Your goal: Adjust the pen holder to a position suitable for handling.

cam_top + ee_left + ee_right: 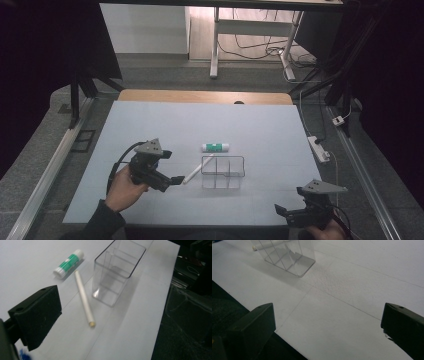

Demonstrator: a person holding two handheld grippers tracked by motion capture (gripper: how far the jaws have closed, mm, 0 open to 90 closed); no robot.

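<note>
L gripper (pixel 176 180): centre-left of frame, fingers apart, holding nothing, just beside white stick (pixel 198 169).
R gripper (pixel 280 210): lower right, fingers wide apart, empty.
White stick: flat on table (pixel 150 120), centre, touching clear box (pixel 223 172).
Glue stick (pixel 215 147): just above box.

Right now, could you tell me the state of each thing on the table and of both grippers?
White pen: lying flat, ungripped.
Glue stick: lying flat, capped.
Clear organizer: upright, empty.
Left gripper: near the pen's tip, holding nothing.
Right gripper: open, empty.
</note>
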